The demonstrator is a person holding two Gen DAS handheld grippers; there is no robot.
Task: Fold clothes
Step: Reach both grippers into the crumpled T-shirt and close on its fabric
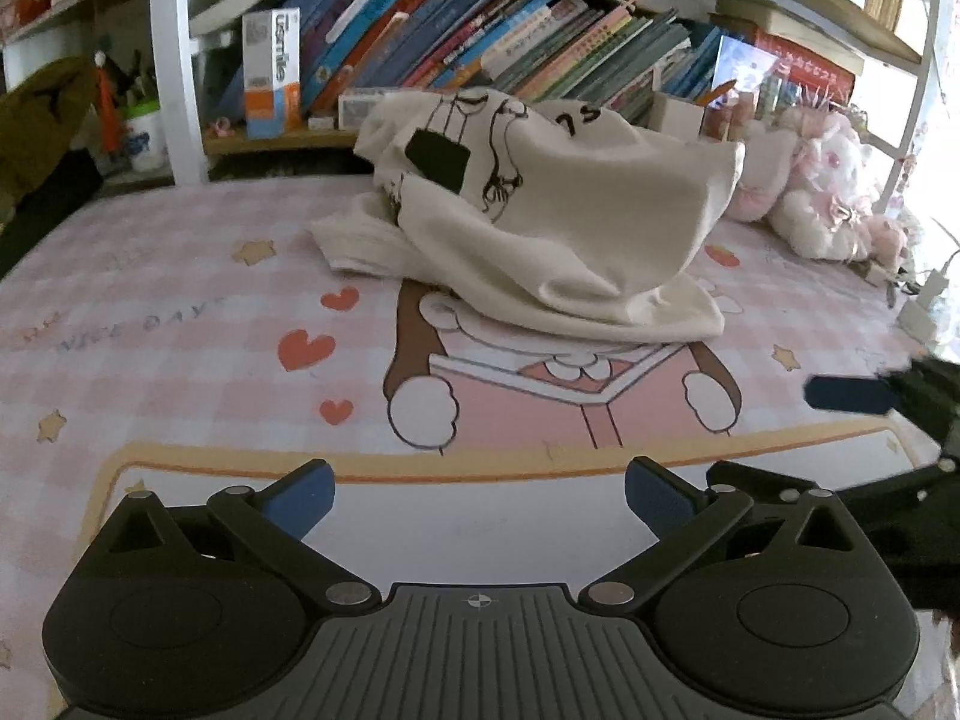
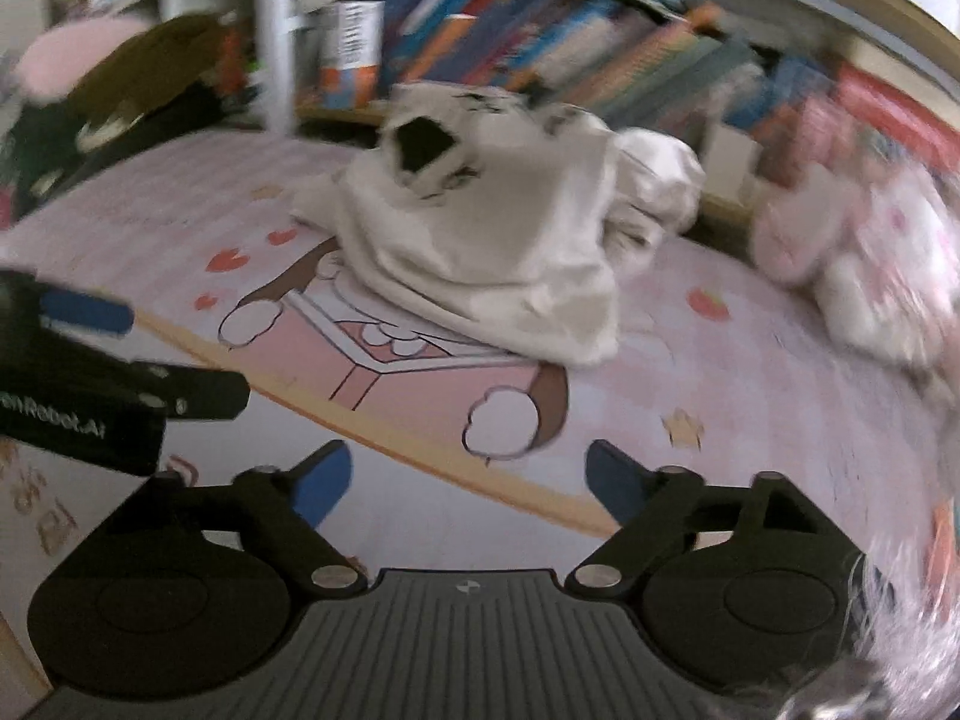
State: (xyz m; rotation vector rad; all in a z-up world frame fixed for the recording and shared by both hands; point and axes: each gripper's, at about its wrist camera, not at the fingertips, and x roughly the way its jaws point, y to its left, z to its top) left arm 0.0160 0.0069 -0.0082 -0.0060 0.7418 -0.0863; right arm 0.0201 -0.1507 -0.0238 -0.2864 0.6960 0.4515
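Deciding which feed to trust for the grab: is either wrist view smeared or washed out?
Left wrist view: sharp, the cream garment and bookshelf crisp, daylight glare blowing out the right edge. Right wrist view: motion-smeared throughout, the garment soft, plush toys streaked. Both bend straight lines, fisheye.
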